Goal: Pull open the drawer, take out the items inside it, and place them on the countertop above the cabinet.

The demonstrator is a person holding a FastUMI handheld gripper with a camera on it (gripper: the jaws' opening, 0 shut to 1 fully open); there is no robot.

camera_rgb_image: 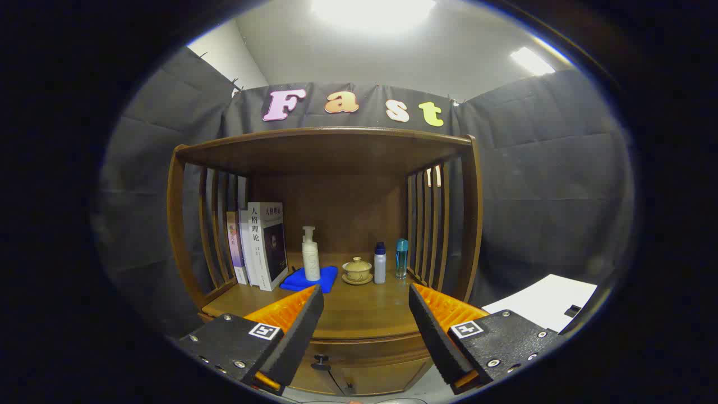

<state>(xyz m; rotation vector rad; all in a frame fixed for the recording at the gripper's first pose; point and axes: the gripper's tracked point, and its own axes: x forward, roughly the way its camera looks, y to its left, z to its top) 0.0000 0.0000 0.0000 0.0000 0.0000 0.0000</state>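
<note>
My fingers (pixel 366 314) gape wide, empty, aimed at the drawer knob (pixel 320 362) below the cabinet's surface (pixel 364 314), ready to pull.

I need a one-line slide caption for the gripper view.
Open gripper faces a wooden cabinet, its drawer knob below and between the fingers, untouched.

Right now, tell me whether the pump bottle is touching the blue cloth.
Touching. The gripper view shows the pump bottle standing on the blue cloth, its base resting on the fabric. The gripper is open, its fingers short of both.
</note>
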